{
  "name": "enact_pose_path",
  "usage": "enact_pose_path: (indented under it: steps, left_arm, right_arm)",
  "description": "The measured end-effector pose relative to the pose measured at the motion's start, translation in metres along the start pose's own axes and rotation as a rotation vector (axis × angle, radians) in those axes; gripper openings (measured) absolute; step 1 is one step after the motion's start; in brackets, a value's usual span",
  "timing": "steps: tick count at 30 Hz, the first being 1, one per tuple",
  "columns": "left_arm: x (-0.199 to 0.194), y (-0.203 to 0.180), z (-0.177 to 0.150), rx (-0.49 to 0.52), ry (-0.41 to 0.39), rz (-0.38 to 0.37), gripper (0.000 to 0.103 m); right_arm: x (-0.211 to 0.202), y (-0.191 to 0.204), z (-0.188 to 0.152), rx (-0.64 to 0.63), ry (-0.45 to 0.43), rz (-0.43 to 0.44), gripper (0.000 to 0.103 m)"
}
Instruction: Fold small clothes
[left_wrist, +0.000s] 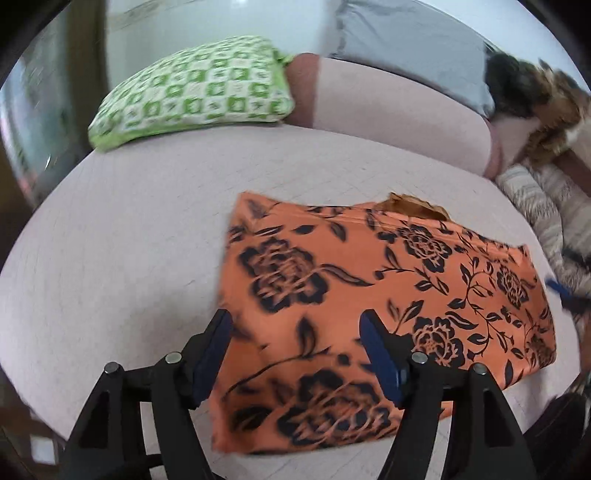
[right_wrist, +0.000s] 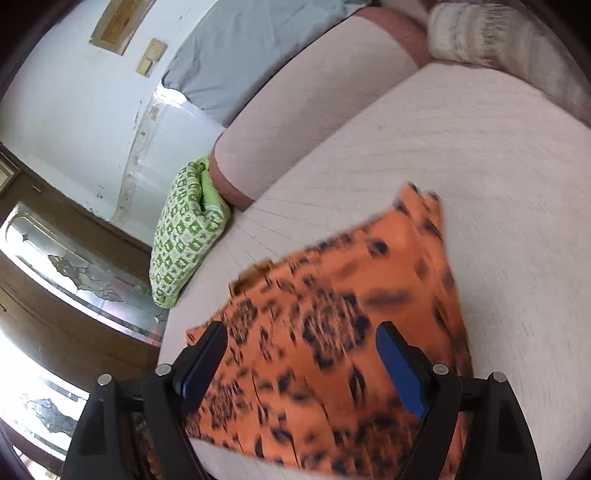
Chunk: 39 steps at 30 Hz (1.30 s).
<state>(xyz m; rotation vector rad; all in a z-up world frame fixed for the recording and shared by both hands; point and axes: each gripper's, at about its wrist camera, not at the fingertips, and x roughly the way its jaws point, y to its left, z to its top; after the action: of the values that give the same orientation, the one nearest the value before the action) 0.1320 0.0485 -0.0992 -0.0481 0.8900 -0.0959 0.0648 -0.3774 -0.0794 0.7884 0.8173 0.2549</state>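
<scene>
We found the orange floral garment (left_wrist: 373, 295) lying folded on the pale pink cushion (left_wrist: 110, 240), a rust-coloured lining peeking out at its far edge. Above it, our left gripper (left_wrist: 295, 354) hung with fingers wide, gripping nothing. Our right gripper (right_wrist: 303, 365) was likewise spread wide and empty. A green patterned pillow (left_wrist: 192, 92) sat well behind.

An orange garment (left_wrist: 369, 288) with black flowers (leafy vines too), a green-and-white checked pillow (left_wrist: 192, 92), a pale pink sofa (left_wrist: 129, 221)
</scene>
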Motion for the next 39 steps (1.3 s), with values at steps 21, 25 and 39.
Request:
enact_pose_path:
  steps: [21,25,39]
  left_arm:
    - [0.016,-0.007,-0.023,-0.008,0.093,0.016,0.073]
    - [0.001,-0.005,-0.024,-0.031,0.083,-0.001,0.073]
    - [-0.035,-0.013,-0.032,-0.012,0.041,0.002,0.073]
  right_arm:
    - [0.044,-0.03,0.037,0.139,0.019,0.01,0.085]
    - [0.044,-0.046,0.006,0.191,0.05,-0.119,0.082]
    - [-0.009,-0.025,-0.074,0.156,0.05,-0.1,0.085]
